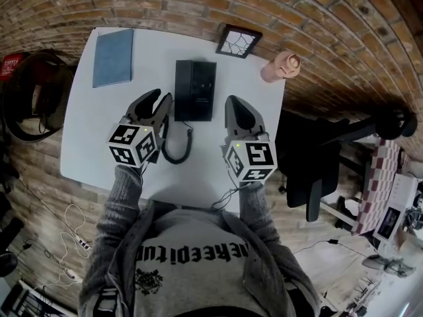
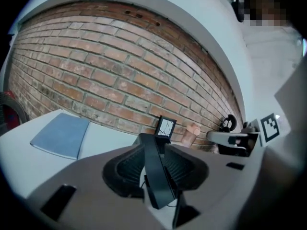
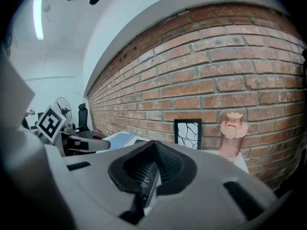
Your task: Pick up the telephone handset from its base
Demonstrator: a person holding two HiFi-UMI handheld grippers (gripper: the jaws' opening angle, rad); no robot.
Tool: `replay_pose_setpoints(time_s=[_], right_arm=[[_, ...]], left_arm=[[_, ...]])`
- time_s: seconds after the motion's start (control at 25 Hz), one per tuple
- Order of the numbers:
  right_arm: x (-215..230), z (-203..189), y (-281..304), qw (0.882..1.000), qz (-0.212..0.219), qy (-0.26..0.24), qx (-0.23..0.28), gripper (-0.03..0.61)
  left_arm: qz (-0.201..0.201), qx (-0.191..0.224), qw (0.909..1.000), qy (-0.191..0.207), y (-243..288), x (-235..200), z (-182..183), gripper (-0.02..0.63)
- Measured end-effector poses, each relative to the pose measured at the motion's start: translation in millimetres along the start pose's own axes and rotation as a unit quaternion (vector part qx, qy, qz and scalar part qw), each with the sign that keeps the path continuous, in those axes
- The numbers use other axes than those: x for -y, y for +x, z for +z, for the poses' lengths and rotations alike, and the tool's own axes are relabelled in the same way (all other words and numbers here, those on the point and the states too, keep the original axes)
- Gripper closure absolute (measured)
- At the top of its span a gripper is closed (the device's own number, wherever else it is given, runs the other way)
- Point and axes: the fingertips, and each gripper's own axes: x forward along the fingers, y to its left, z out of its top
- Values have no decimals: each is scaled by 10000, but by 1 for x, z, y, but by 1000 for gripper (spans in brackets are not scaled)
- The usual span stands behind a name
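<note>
A white table [image 1: 86, 131] stands against a brick wall. The black telephone [image 1: 195, 90] lies at its middle, with a blue notebook [image 1: 114, 57] at its 10 o'clock, a picture frame [image 1: 238, 40] at 1 o'clock and a pink bottle [image 1: 281, 67] at 2 o'clock. The handset [image 1: 183, 91] seems to be the phone's left half. It is not yet lifted from the base [image 1: 205, 88], and its coiled cord [image 1: 177, 144] trails off toward 7 o'clock.

The step in hand is the approach. The left gripper [image 1: 158, 101] sits just beside the phone at its 8 o'clock, jaws apart and empty, the phone in line between them. The right gripper [image 1: 232, 102] waits at 4 o'clock, its jaws only narrowly parted and holding nothing.

Next, the left jaws likely need to straddle the handset, close on it and lift it straight up, minding the cord's pull.
</note>
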Motion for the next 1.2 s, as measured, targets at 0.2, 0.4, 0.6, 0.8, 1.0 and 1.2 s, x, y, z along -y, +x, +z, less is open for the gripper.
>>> replay_pose_setpoints(time_s=[0.2, 0.4, 0.6, 0.8, 1.0, 1.2], right_arm=[[6, -5, 4, 10000, 50, 40, -49, 575], [11, -11, 6, 9999, 88, 93, -88, 575], [17, -16, 7, 9998, 107, 135, -133, 575], [23, -22, 8, 9996, 101, 157, -202, 575], [28, -23, 9, 9996, 86, 160, -229, 575], [27, -24, 11, 9996, 103, 122, -242, 575]], left_arm=[[-222, -320, 9991, -179, 26, 0, -15, 482], [-459, -703, 9957, -387, 50, -6, -35, 457], [-831, -911, 9894, -762, 67, -8, -50, 439], [-1089, -1119, 9834, -926, 77, -5, -62, 436], [-1133, -1168, 9820, -964, 81, -4, -66, 436], [-1092, -1211, 9821, -941, 80, -3, -66, 452]])
